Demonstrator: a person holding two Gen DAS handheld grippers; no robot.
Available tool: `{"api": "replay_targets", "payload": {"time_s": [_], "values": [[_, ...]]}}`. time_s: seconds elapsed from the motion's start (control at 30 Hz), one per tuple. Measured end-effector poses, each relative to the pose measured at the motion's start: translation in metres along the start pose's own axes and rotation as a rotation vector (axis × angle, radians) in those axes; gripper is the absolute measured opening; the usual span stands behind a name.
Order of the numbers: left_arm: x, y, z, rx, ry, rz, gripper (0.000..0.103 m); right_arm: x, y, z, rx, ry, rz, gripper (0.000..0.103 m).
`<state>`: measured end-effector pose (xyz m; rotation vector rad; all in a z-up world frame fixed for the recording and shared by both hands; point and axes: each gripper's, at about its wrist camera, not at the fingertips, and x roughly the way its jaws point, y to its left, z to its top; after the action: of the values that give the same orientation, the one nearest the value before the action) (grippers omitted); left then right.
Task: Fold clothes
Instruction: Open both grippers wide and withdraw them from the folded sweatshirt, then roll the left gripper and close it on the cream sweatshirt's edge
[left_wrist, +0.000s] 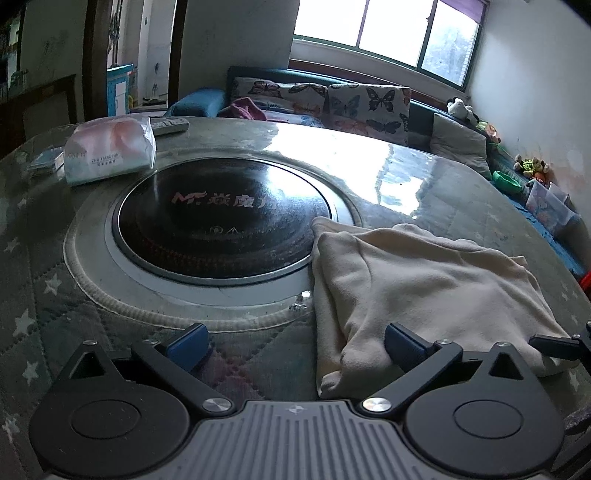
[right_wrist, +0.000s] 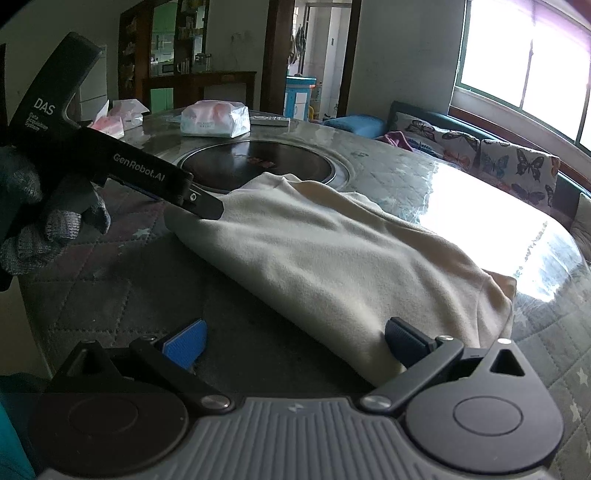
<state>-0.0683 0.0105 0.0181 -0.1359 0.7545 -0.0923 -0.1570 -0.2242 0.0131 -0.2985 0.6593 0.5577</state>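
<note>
I have both tools at the near edge of the cream garment (right_wrist: 332, 258), which lies in a folded bundle on the table (right_wrist: 480, 206), just beside the round black cooktop (left_wrist: 221, 221) set into its middle; one far corner of the cloth overlaps the cooktop's rim.

Left gripper (left_wrist: 295, 343): fingers spread wide, gripping nothing. Its right pad (left_wrist: 404, 345) rests against the near corner of the cloth; the left pad sits over bare table cover.

Right gripper (right_wrist: 295, 343): likewise spread wide, holding nothing, with one pad (right_wrist: 404, 341) touching the garment's near edge.

Orientation: in the right wrist view the bundle's long axis runs from the left gripper's tip at upper left down to the corner by my right pad; the far short end points toward the window side.

Risks, in my judgement:
- Each tool has only one pad at the fabric. Closing now could catch just the top layer, and a lift would pull the fold open.
- The cloth is soft and lumpy, so a push instead of a pinch would bunch it up.
- The glossy table top offers little grip; dragging could slide the whole bundle toward the tissue pack (left_wrist: 110, 151).
</note>
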Motion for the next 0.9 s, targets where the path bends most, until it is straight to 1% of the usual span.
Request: {"api": "replay_targets", "payload": {"time_s": [0.1,0.23,0.33,0.43,0.5,0.63,0.73,0.8,0.83,0.9], "values": [[0.0,0.0,0.001,0.0,0.001,0.001,0.103,-0.001,-0.001,0.0,0.002,0.007,0.001,0.103],[0.0,0.001,0.001,-0.001,0.004,-0.002,0.103,-0.003,0.001,-0.002,-0.013,-0.005,-0.006,0.103],[-0.002,0.001,0.003,0.001,0.005,0.002,0.103,-0.003,0.002,0.002,-0.019,0.008,-0.011,0.103],[-0.008,0.002,0.005,0.012,-0.015,0.001,0.103,-0.005,0.002,0.009,-0.03,0.013,-0.008,0.103],[-0.012,0.003,0.008,0.015,-0.033,-0.003,0.103,-0.007,0.002,0.015,-0.035,0.007,0.021,0.103],[-0.019,0.011,0.013,-0.01,-0.061,-0.013,0.103,-0.007,0.015,0.03,-0.116,-0.003,0.032,0.103],[-0.022,0.019,0.017,-0.042,-0.074,-0.025,0.102,-0.004,0.029,0.04,-0.194,-0.013,0.036,0.101],[-0.023,0.024,0.02,-0.062,-0.079,-0.039,0.102,-0.001,0.038,0.046,-0.236,-0.016,0.038,0.095],[-0.024,0.026,0.021,-0.069,-0.082,-0.046,0.1,0.002,0.042,0.05,-0.257,-0.016,0.035,0.095],[-0.025,0.029,0.022,-0.082,-0.087,-0.058,0.093,0.009,0.051,0.057,-0.29,-0.01,0.042,0.089]]}}
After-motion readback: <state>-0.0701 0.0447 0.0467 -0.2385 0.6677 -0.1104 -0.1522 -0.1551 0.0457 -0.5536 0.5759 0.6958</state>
